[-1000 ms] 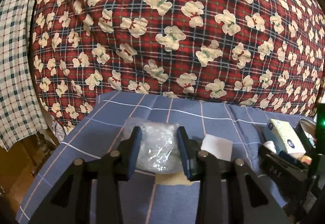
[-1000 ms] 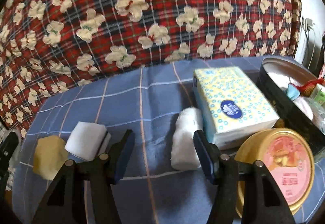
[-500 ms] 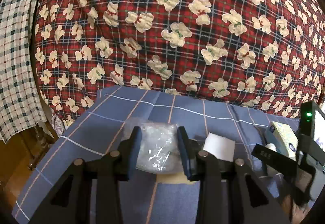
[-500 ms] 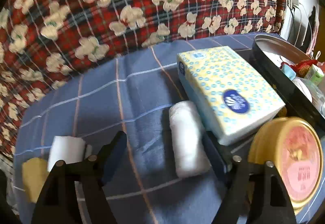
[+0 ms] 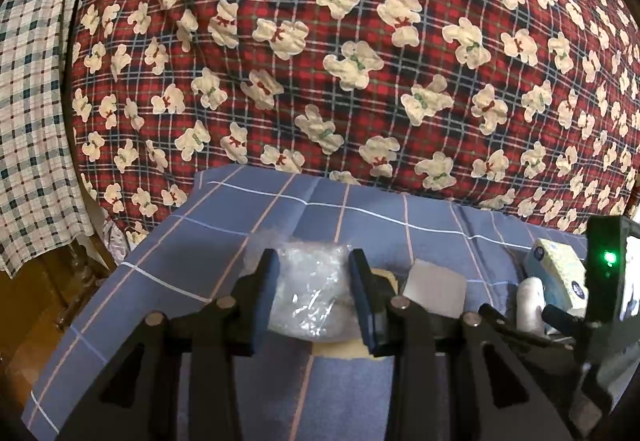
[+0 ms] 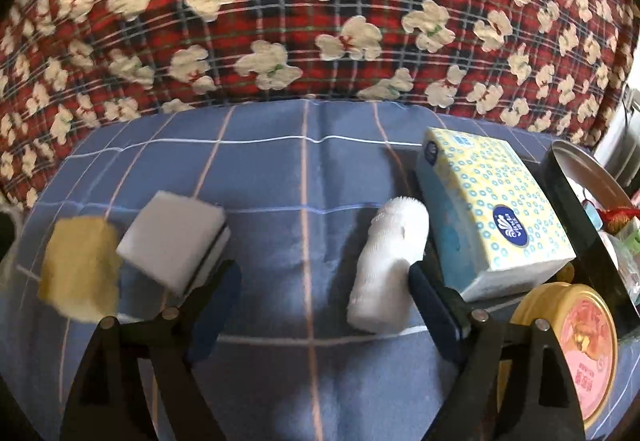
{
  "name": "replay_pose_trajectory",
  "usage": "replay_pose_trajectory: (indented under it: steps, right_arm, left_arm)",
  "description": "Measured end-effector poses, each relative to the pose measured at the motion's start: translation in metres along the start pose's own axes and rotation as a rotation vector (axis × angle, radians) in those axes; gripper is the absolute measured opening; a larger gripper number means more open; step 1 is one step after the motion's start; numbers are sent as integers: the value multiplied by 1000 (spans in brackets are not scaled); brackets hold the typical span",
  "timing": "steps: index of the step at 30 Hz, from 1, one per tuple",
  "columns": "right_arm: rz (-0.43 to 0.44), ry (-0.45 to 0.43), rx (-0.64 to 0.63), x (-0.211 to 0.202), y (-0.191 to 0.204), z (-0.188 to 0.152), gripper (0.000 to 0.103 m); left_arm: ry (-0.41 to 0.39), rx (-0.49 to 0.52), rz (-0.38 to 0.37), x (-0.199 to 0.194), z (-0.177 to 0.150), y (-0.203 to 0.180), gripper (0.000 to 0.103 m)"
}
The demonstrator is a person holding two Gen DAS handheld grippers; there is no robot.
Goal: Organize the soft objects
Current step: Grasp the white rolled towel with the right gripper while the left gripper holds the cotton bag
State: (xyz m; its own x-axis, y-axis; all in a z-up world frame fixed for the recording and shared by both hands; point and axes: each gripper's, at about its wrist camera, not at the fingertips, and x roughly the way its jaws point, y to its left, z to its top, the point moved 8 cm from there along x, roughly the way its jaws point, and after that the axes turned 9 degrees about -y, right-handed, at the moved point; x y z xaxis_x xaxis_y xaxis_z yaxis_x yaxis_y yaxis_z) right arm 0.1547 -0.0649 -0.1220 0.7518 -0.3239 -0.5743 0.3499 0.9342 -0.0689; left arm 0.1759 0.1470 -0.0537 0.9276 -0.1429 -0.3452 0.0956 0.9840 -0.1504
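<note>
The right gripper (image 6: 324,305), lower than a second earlier, was opening around the rolled white towel (image 6: 386,265) beside the tissue pack (image 6: 496,217), suggesting an imminent pickup. The left gripper (image 5: 314,295) stayed clamped on the plastic-wrapped bundle (image 5: 310,293).

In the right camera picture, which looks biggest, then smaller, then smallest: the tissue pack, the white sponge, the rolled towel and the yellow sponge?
1. Tissue pack: clearly biggest.
2. White sponge.
3. Rolled towel and yellow sponge: these look about alike, and the yellow one is blurred, so I won't rank them.
</note>
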Motion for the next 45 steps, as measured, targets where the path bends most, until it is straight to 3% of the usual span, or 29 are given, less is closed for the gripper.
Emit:
replay_pose_trajectory:
  steps: [5,8,13,16,21,27,29,31,34,36,39,45]
  right_arm:
    - [-34,4,152,-1,-26,0,87]
    - [-48,64,173,8,-27,-4,87]
    - [-76,85,224,17,-31,2,87]
    - [-65,126,199,33,-28,4,87]
    - [-49,113,164,35,-25,4,86]
    - [-28,79,109,22,-28,7,63]
    - [-16,53,68,16,-25,10,48]
    - [-5,33,38,13,-23,13,44]
    - [-29,77,50,18,-31,7,44]
    - [-36,92,138,21,-42,5,44]
    - [-48,95,133,25,-39,8,44]
    - [-20,147,208,35,-39,13,47]
  left_arm:
    - [12,0,7,2,-3,2,36]
    - [10,0,6,2,-3,2,36]
    - [6,-10,11,2,-2,5,36]
    - [11,-14,7,2,-3,5,36]
    - [6,-8,1,1,-2,3,36]
    - [5,-7,2,1,-2,3,36]
    - [4,-8,1,1,-1,2,36]
    - [4,-7,4,1,-2,2,36]
    - [6,-9,7,1,-3,3,36]
    - [10,-12,6,1,-4,4,36]
    - [16,-17,7,2,-6,5,36]
    - [16,-18,5,3,-6,5,36]
